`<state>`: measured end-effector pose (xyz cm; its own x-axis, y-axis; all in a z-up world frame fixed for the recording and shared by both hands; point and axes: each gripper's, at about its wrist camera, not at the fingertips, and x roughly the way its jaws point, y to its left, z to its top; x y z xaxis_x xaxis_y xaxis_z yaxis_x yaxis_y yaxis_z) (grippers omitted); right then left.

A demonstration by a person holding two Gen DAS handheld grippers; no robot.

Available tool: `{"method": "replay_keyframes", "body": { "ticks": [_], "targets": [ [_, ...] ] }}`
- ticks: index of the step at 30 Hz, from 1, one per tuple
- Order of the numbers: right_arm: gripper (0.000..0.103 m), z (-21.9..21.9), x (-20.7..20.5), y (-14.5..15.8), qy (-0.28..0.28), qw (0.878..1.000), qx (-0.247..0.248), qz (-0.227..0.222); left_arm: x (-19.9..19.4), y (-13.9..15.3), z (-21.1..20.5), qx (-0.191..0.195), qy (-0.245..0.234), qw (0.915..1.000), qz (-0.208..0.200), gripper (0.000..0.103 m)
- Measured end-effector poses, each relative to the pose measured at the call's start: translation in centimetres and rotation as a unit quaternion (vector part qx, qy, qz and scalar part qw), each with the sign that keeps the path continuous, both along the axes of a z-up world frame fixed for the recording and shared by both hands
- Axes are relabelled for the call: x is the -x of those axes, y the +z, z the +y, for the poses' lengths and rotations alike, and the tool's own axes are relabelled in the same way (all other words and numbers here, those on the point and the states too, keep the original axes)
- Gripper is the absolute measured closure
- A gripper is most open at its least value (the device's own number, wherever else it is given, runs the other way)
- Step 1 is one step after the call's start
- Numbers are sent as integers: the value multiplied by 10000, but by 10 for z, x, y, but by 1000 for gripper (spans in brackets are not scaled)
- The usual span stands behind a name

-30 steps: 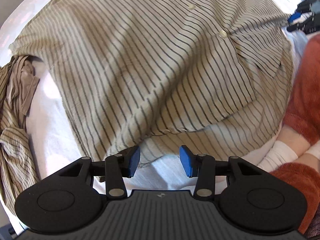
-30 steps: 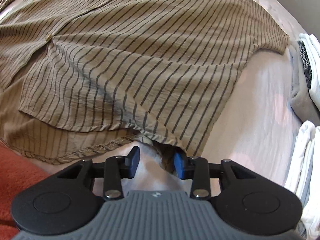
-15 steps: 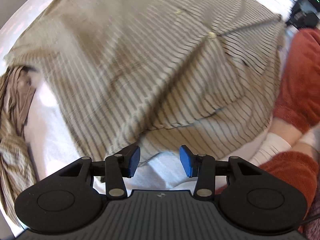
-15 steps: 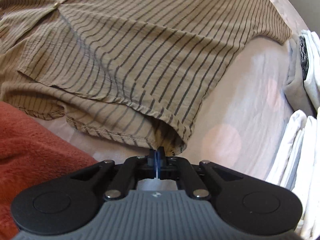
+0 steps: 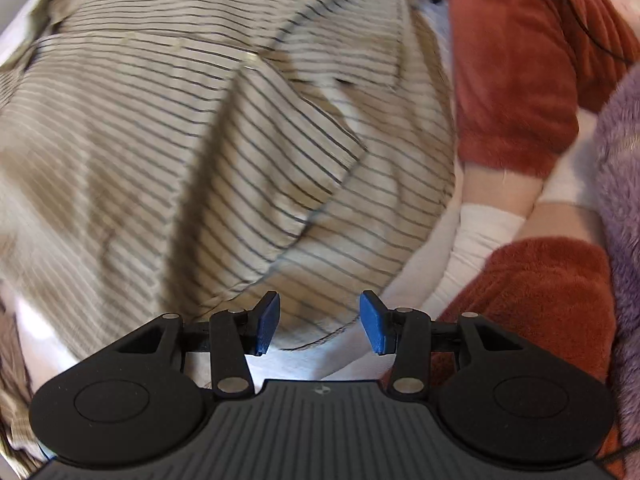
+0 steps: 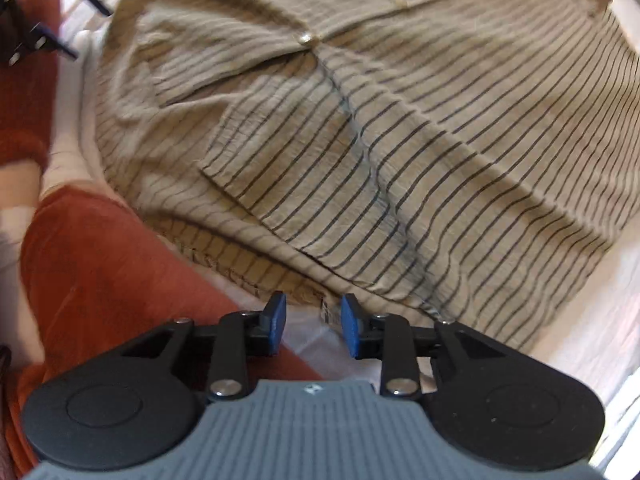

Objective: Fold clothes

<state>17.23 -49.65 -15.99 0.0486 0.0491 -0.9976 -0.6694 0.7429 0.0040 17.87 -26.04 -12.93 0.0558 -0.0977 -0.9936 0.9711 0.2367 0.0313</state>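
A beige shirt with thin dark stripes (image 5: 208,152) lies spread, buttoned front up, on a white sheet (image 5: 304,360). My left gripper (image 5: 320,326) hangs open over its near hem, and nothing sits between the blue pads (image 5: 268,324). In the right wrist view the same shirt (image 6: 400,140) fills the frame. My right gripper (image 6: 313,324) is at the hem with its jaws opening. A small white label (image 6: 327,313) of the hem lies between the pads, and they do not press on it.
The person's rust-red fleece sleeves (image 5: 516,80) (image 6: 100,272) and a white cuff (image 5: 480,236) border the shirt. Purple fleece (image 5: 620,200) is at the far right. Another striped garment (image 5: 10,360) lies crumpled at the left edge. The left gripper (image 6: 24,20) shows top left.
The right gripper's jaws closed at the shirt's hem corner, then parted again. Both hands swung sideways along the hem and rolled. The left gripper stayed open.
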Motion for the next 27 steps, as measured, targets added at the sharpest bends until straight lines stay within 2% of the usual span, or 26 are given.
{"method": "replay_keyframes", "body": {
  "ticks": [6,7,9,11,12,19,22,27],
  "targets": [
    [72,-4,-15,-26,-498,9972,239,508,-11,-23,-7,-120,-221,9976,648,61],
    [75,-5,-17,-30,-605,9961,273,575,-14,-27,-8,-117,-253,9968,745,61],
    [91,-5,-19,-35,-776,9940,402,655,-18,-36,-9,-131,-353,9947,958,61],
    [100,-1,-19,-36,-765,9929,546,735,-21,-42,-10,-101,-471,9925,1122,61],
    [100,2,-18,-34,-767,9919,616,806,-23,-43,-10,-41,-545,9913,1199,61],
    [101,18,-20,-30,-919,9778,1222,1430,-30,-37,-7,936,-1024,9828,1215,58],
    [101,20,-16,-40,-983,9687,1498,1721,-36,-39,-2,1415,-977,9750,1409,57],
    [103,13,5,-68,-1042,9524,1754,2263,-51,-46,-1,1697,-631,9716,1523,57]
  ]
}}
